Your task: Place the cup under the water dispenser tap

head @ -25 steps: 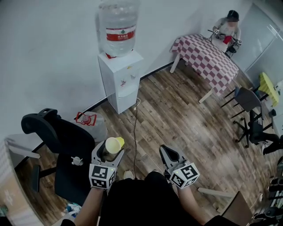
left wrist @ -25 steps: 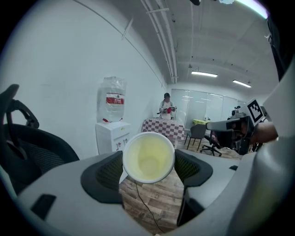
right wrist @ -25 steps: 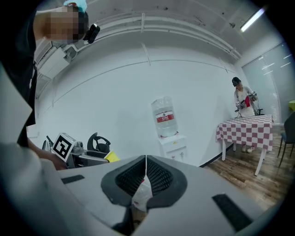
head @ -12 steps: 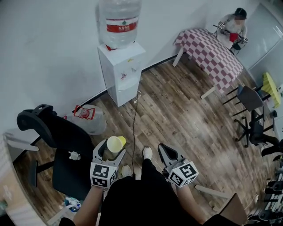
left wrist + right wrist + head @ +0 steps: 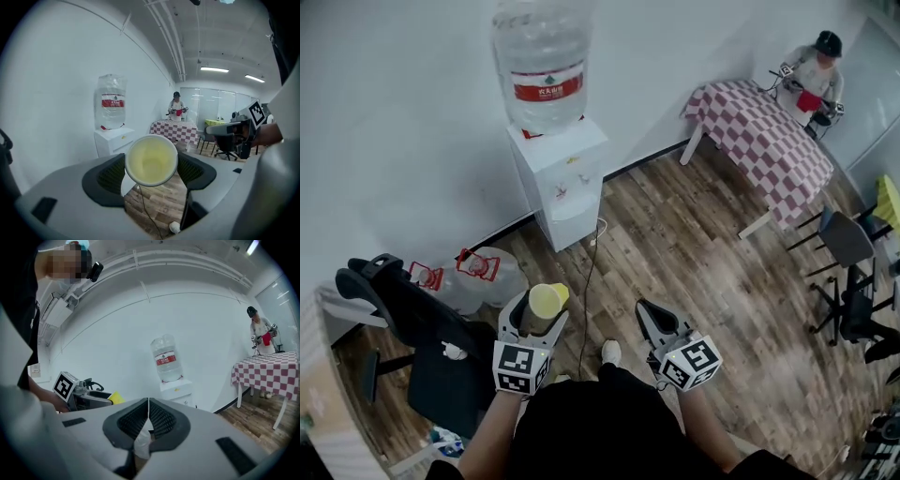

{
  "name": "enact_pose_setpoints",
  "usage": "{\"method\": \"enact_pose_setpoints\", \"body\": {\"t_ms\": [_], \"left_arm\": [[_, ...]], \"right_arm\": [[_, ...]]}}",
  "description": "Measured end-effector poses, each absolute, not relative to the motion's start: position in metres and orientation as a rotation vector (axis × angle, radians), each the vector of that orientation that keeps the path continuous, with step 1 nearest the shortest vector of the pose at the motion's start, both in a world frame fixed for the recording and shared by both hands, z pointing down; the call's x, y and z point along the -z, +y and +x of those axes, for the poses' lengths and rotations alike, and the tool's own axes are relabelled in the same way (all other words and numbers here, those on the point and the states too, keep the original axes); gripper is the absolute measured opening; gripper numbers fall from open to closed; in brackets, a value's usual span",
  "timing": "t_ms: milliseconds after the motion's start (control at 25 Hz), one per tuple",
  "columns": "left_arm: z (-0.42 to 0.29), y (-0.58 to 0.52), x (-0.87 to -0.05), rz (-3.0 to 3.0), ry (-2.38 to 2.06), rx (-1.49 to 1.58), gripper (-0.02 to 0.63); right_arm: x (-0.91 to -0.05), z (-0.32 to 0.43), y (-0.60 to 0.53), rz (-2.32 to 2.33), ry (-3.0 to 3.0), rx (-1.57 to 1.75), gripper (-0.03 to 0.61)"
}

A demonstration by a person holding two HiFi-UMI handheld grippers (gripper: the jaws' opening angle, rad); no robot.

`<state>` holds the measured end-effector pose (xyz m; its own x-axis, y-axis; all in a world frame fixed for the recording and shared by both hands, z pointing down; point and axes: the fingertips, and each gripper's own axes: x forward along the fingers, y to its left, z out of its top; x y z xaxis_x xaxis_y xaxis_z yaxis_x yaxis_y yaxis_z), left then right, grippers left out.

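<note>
The left hand-held gripper was clamped on the yellow cup, whose open mouth faced back toward the person. It was held above the wooden floor, well apart from the water dispenser. The right hand-held gripper had its jaws pressed together.

No legible print on bottle label

Head view high above, looking steeply down, well back from the dispenser, both gripper views lower, level, facing the dispenser from afar, all three sharing dispenser and table.
</note>
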<state>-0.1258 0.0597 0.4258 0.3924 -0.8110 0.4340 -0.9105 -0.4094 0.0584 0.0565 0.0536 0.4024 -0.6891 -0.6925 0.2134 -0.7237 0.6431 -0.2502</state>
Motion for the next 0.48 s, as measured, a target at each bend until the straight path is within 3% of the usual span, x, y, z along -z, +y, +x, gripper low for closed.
{"method": "enact_pose_setpoints", "body": {"t_ms": [480], "left_arm": [[-0.068,0.014,-0.449,2.196,-1.571,-0.534,0.357]], "right_arm": [[-0.437,0.130,-0.010,1.072,-2.753,-0.602,0.023]]}}
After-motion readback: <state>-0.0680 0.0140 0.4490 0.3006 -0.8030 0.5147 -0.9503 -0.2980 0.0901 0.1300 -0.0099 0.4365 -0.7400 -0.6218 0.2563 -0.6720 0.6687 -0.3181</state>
